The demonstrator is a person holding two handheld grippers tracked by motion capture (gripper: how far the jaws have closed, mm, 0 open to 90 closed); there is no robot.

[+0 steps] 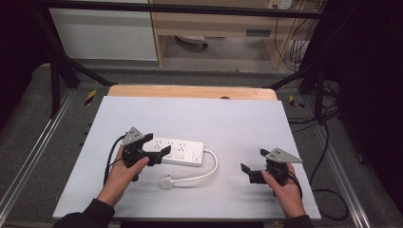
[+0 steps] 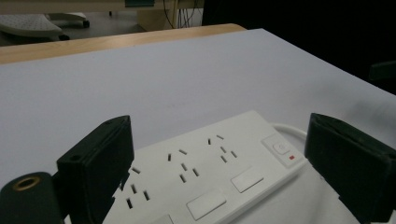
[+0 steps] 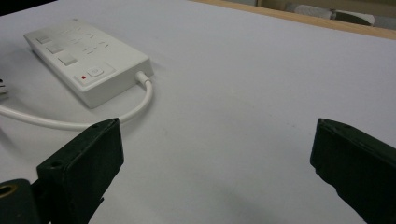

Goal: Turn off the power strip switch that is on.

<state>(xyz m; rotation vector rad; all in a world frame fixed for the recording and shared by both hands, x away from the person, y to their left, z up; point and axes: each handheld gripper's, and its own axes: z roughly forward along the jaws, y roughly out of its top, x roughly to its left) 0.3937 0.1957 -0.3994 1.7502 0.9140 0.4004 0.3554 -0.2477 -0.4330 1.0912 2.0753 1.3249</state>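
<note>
Left gripper (image 1: 157, 144) jaws wide apart, straddling flat white plastic power strip (image 2: 210, 172) without clamping; right gripper (image 1: 253, 165) wide open, empty.

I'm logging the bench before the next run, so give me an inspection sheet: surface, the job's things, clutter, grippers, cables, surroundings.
Surface: pale sheet over a wooden table; no marks seen.
Job's things: white power strip lying flat, sockets up, switch at its right end; nothing plugged in.
Clutter: nothing seen.
Grippers: left gripper open, its jaws astride the strip's left end with gaps on both sides; right gripper open over bare sheet, apart from the strip.
Cables: the strip's white cord loops toward the person, its plug loose on the sheet; black cables on the floor at right.
Surroundings: black frame, wooden desk behind.
</note>
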